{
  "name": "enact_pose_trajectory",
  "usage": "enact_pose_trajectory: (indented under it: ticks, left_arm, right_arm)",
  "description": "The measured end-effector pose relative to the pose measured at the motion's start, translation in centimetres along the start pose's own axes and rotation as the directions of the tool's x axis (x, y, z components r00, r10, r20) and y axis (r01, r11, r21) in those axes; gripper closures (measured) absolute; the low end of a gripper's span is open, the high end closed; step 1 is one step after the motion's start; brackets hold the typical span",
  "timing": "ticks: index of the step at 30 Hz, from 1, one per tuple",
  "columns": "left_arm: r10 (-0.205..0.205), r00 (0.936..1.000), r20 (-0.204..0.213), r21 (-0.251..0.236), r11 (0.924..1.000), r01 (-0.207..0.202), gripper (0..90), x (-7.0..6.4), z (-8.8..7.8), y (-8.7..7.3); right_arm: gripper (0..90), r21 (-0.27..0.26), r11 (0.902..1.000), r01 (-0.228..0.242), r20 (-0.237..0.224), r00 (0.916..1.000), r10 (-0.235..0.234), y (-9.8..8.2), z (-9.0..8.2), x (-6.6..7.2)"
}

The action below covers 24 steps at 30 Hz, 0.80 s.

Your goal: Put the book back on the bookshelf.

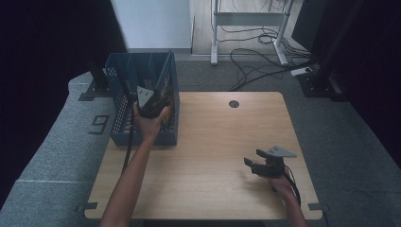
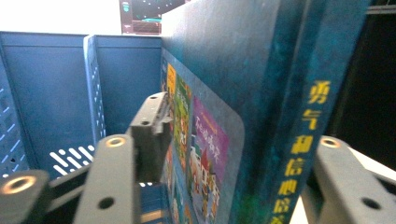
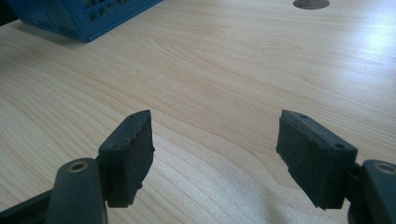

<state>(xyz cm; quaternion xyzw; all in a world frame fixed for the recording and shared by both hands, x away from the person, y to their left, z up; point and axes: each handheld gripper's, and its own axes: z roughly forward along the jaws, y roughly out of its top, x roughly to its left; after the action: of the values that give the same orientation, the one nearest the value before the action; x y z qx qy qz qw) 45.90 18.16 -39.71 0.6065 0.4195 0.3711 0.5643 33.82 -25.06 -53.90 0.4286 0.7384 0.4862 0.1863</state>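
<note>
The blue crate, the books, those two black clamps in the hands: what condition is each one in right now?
Blue crate: upright at the table's far left corner, books in its right compartment.
Books: upright on edge inside the crate.
Left gripper: at the crate, jaws either side of the books, whether its pads press on them cannot be told.
Right gripper: open, nothing between its jaws, low over bare wood.
Table: bare apart from the crate.

You are in a lab-like recording room: a light wooden table with a round cable hole point(image 1: 233, 103) stands on grey carpet point(image 1: 42, 146), black curtains point(image 1: 42, 38) hang around it, and loose black cables point(image 1: 255, 66) trail under a white metal stand point(image 1: 248, 21).
</note>
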Motion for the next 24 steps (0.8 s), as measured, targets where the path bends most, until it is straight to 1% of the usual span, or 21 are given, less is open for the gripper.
enact_pose_trajectory:
  ticks: [2, 5, 7, 8, 10, 16, 18, 20, 24]
  left_arm:
    - [-0.012, 0.9997, 0.019, 0.012, 0.9999, 0.012, 41.6, 0.1, -0.2, 0.0]
    - [-0.011, 0.9992, 0.039, 0.036, 0.9993, 0.010, 36.8, 0.2, -0.5, 0.1]
    - [-0.016, 0.9987, 0.048, 0.040, 0.9991, 0.015, 35.9, 0.4, -0.9, 0.0]
    - [-0.026, 0.9982, 0.054, 0.042, 0.9988, 0.023, 35.4, 0.4, -1.1, -0.1]
    - [-0.034, 0.9974, 0.064, 0.057, 0.9979, 0.030, 33.5, 0.5, -1.5, -0.4]
    - [-0.037, 0.9955, 0.088, 0.075, 0.9968, 0.030, 31.6, 0.6, -2.9, -1.2]
    - [-0.043, 0.9943, 0.097, 0.093, 0.9951, 0.034, 31.2, 0.7, -3.5, -1.4]
    - [-0.044, 0.9946, 0.094, 0.104, 0.9940, 0.034, 31.2, 0.7, -4.0, -1.5]
    - [-0.033, 0.9937, 0.107, 0.123, 0.9922, 0.020, 30.9, 0.5, -5.2, -1.9]
  right_arm:
    - [26.1, 0.002, 1.0000, 0.000, 0.000, 1.0000, 0.000, 0.0, 0.0, 0.0]
    - [26.1, 0.001, 1.0000, 0.003, 0.000, 1.0000, -0.003, 0.0, 0.0, 0.0]
    - [26.1, 0.002, 1.0000, 0.003, 0.001, 1.0000, -0.003, 0.0, 0.0, 0.0]
    - [26.1, 0.000, 1.0000, 0.001, 0.002, 1.0000, -0.001, 0.0, 0.0, 0.0]
    - [26.1, -0.001, 1.0000, 0.004, 0.003, 1.0000, -0.004, 0.1, 0.0, 0.0]
    - [26.0, 0.005, 1.0000, 0.006, 0.002, 1.0000, -0.006, 0.1, 0.1, 0.3]
    - [26.0, 0.007, 0.9999, 0.008, 0.003, 1.0000, -0.008, 0.1, 0.1, 0.4]
    - [26.0, 0.004, 1.0000, 0.009, 0.004, 1.0000, -0.009, 0.2, 0.0, 0.4]
    - [26.0, 0.004, 0.9999, 0.010, 0.008, 0.9999, -0.010, 0.2, 0.0, 0.4]
